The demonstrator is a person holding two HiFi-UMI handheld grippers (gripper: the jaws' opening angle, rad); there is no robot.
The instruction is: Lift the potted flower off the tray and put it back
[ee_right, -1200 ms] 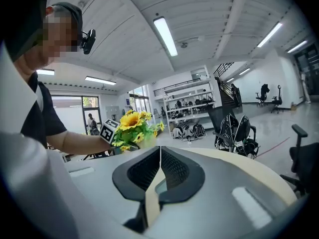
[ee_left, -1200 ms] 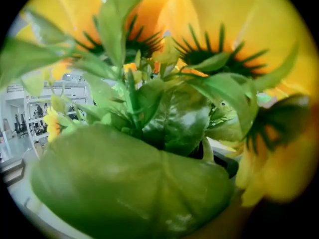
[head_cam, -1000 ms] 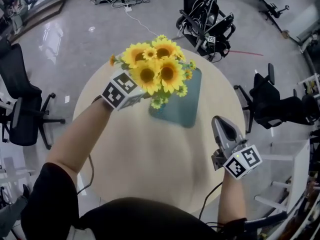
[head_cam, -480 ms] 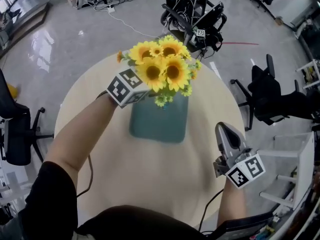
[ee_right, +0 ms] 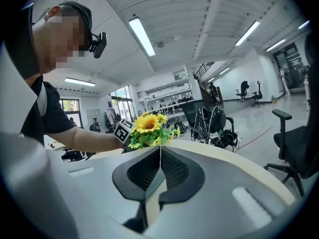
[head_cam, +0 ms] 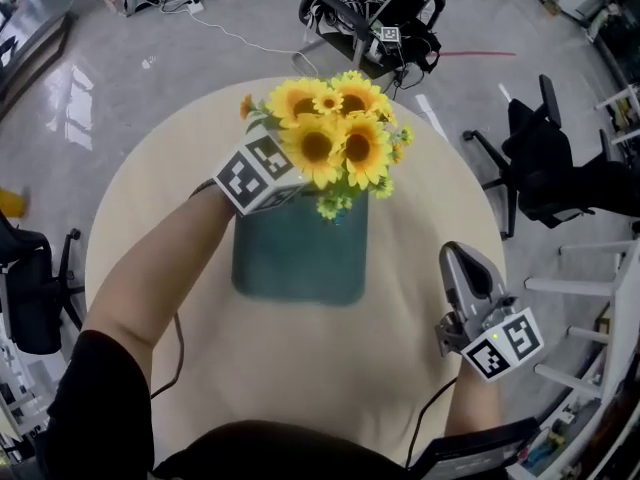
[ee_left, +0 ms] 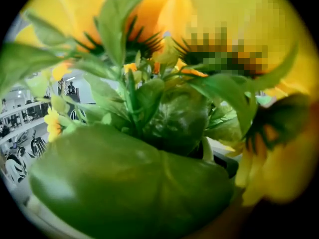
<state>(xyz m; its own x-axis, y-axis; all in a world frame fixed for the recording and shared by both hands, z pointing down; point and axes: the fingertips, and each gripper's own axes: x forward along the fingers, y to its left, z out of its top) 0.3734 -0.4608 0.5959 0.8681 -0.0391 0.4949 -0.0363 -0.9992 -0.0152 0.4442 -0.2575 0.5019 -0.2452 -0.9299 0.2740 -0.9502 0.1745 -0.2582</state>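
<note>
A bunch of yellow sunflowers [head_cam: 330, 143] in a pot hangs over the far edge of the teal tray [head_cam: 300, 268] on the round beige table [head_cam: 400, 368]. The left gripper's marker cube [head_cam: 258, 173] sits tight against the flowers' left side; its jaws are hidden under the leaves and carry the pot. Green leaves [ee_left: 134, 183] and petals fill the left gripper view, with a bit of dark pot rim [ee_left: 234, 163] showing. My right gripper [head_cam: 458, 258] hovers over the table's right side, shut and empty. Past its closed tips [ee_right: 160, 151], that view shows the flowers [ee_right: 149, 128] far off.
Black office chairs stand around the table: one at the right [head_cam: 560, 168], one at the left [head_cam: 30, 288], one with cables at the back [head_cam: 390, 18]. White shelving [head_cam: 610, 298] stands close to the table's right edge.
The left gripper and the potted flower have come down and nearer, now over the tray's far edge. The right gripper has sunk a little, still shut.
</note>
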